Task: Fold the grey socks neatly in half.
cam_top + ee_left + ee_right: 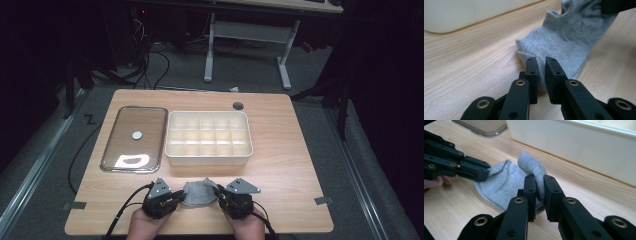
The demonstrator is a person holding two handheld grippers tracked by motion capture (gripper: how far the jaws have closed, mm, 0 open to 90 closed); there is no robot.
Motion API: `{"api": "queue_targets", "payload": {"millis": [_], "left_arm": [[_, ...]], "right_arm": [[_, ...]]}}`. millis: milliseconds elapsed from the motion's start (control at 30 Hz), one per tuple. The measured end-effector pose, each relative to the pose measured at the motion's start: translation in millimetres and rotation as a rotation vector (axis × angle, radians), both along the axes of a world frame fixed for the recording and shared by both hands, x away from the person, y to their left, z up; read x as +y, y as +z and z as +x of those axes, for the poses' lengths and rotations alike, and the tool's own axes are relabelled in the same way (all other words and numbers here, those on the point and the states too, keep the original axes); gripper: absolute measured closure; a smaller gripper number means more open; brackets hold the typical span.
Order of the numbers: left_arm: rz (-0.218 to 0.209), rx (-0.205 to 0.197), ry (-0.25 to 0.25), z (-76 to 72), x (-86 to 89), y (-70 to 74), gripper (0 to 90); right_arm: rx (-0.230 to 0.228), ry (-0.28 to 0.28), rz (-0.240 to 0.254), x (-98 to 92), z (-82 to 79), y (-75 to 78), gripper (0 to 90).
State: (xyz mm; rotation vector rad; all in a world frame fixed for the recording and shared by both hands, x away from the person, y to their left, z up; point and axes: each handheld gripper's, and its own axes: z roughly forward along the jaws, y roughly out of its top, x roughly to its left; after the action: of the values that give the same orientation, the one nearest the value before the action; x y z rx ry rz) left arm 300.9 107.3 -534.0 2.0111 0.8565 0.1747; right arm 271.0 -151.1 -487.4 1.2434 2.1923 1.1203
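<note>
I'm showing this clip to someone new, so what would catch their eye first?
A grey sock near the table's front edge, pinched at either end by the left gripper and right gripper. Behind it stands a white divided box, with a clear lid lying flat to its left.

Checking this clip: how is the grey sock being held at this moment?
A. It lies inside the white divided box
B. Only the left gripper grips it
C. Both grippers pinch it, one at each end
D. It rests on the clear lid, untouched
C: the left gripper pinches one end of the sock and the right gripper the other, on the table in front of the box.
</note>
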Motion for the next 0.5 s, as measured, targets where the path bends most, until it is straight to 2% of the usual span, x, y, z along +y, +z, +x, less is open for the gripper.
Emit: {"api": "queue_targets", "payload": {"millis": [133,300,400,433,500], "left_arm": [[0.001,0.0,-0.004,-0.2,-0.1,-0.1,80.3],[0.0,0.006,-0.001,0.2,-0.1,-0.2,78.9],[-0.002,0.007,-0.003,0.4,-0.1,-0.3,77.8],[-0.003,0.008,-0.004,0.5,0.0,-0.4,77.9],[-0.002,0.006,-0.004,0.3,0.2,-0.2,78.0]], "right_arm": [[-0.001,0.023,-0.012,11.7,-0.4,0.8,82.0],[-0.004,0.051,-0.004,24.7,1.3,0.1,82.5],[-0.022,0.053,-0.008,33.6,2.0,0.2,82.5],[-0.043,0.055,-0.001,37.1,2.6,1.3,82.7],[-0.048,0.053,0.003,38.2,2.9,1.7,82.7]]}}
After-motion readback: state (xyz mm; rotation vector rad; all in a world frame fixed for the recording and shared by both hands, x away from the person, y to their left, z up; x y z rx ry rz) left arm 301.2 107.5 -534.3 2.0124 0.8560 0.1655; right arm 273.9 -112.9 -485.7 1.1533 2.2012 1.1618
